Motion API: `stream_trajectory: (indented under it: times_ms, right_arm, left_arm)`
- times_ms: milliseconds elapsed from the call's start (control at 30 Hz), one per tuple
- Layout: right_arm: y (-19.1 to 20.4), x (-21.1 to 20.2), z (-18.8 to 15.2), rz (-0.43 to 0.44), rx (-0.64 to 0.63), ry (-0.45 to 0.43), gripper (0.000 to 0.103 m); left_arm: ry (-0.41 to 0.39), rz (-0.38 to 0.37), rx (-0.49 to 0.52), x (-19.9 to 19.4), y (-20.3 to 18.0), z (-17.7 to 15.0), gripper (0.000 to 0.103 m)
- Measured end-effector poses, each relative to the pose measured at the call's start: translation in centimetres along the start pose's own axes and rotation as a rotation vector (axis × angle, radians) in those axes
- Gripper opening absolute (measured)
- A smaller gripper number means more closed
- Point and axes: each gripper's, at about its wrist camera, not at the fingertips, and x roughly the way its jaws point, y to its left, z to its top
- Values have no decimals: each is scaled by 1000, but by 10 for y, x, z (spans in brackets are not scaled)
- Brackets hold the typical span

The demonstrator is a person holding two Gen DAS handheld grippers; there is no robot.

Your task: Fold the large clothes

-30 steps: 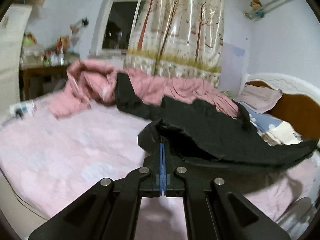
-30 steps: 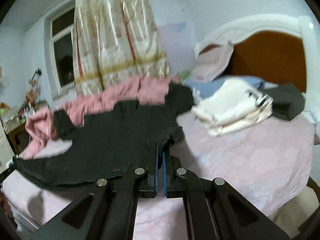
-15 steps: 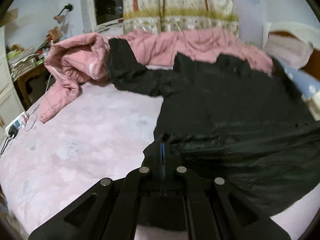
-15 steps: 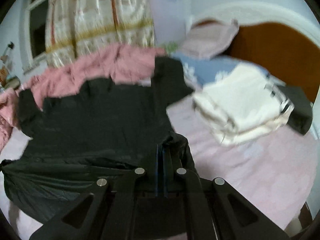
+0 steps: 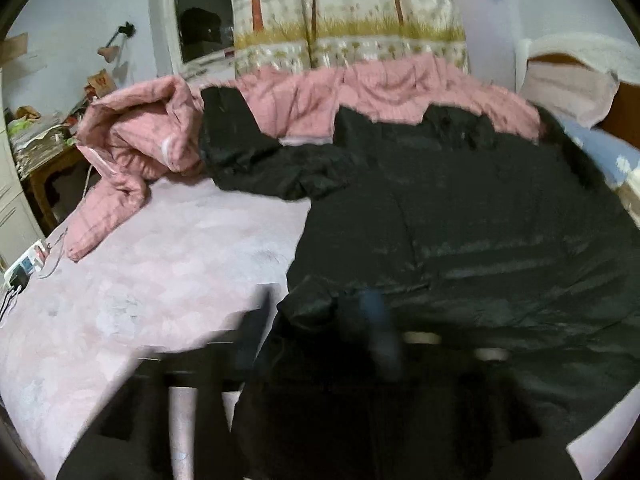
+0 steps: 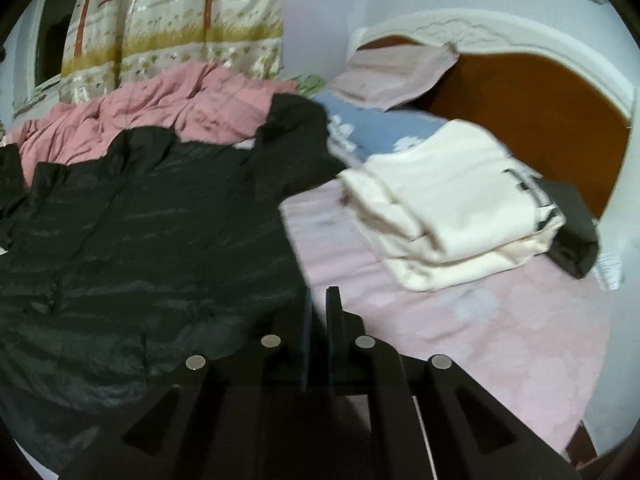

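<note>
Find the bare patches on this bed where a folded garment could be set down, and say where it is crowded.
Bare pink sheet lies between the rumpled pink quilt and the spread black padded jacket. Another bare stretch of sheet lies in front of the folded cream garment. The far side, under quilt and jacket sleeves, and the headboard end with pillows are crowded.

You are looking at a bed (image 6: pixel 500 320) covered with a pale pink sheet (image 5: pixel 160 280). A black jacket (image 6: pixel 140 240) lies spread flat over its middle, one sleeve reaching toward the crumpled pink quilt (image 5: pixel 360 92) heaped along the far edge. Near the headboard you have a folded cream garment (image 6: pixel 452 208) with a dark folded item (image 6: pixel 572 236) touching its far side, and a blue pillow (image 6: pixel 380 132) just behind it.
</note>
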Motion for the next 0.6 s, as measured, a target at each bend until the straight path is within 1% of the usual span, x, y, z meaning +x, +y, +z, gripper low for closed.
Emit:
stream_trajectory:
  times_ms: [33,100,133,167,200,233,267,300,333,367,400,433,467,533,600]
  right_arm:
    - [-7,-8,-2,21,19,-16,29]
    - [-15,-20,-6,67,48,-36,40]
    - [-16,-28,-7,105,58,-56,46]
    - [-16,-35,-9,134,60,-71,49]
    - [-12,-42,-11,160,55,-82,58]
    - [-5,-51,-15,179,39,-88,65]
    - [4,-58,-19,193,20,-93,68]
    - [15,-66,-24,217,-9,-101,74]
    - [28,-75,-31,267,-53,-106,84]
    - [38,-79,-36,301,-84,-102,88]
    - [47,-83,-42,325,-106,-95,89]
    - [56,-83,-48,344,-111,-75,89]
    - [60,-81,-51,353,-110,-59,89]
    - [73,-70,-56,358,-124,-8,89]
    - [82,-63,-62,327,-132,16,89]
  left_arm:
    - [-5,-9,11,-5,-1,0,69]
    - [-17,-32,49,-20,-5,-2,69]
    - [-29,-40,58,-26,-7,-4,70]
    - [-38,-50,65,-34,-10,-6,73]
    - [-40,-67,66,-39,-12,-7,74]
    - [-40,-97,59,-45,-13,-7,76]
    - [-45,-121,52,-50,-15,-8,79]
    - [-54,-137,50,-54,-17,-7,80]
    - [-69,-144,58,-59,-20,-8,84]
    - [-82,-146,76,-63,-24,-9,89]
    - [-87,-149,97,-64,-27,-9,93]
    - [-83,-150,111,-63,-31,-10,100]
    - [-72,-156,124,-60,-33,-11,102]
    - [-40,-164,137,-51,-37,-15,102]
    - [0,-166,124,-40,-40,-19,102]
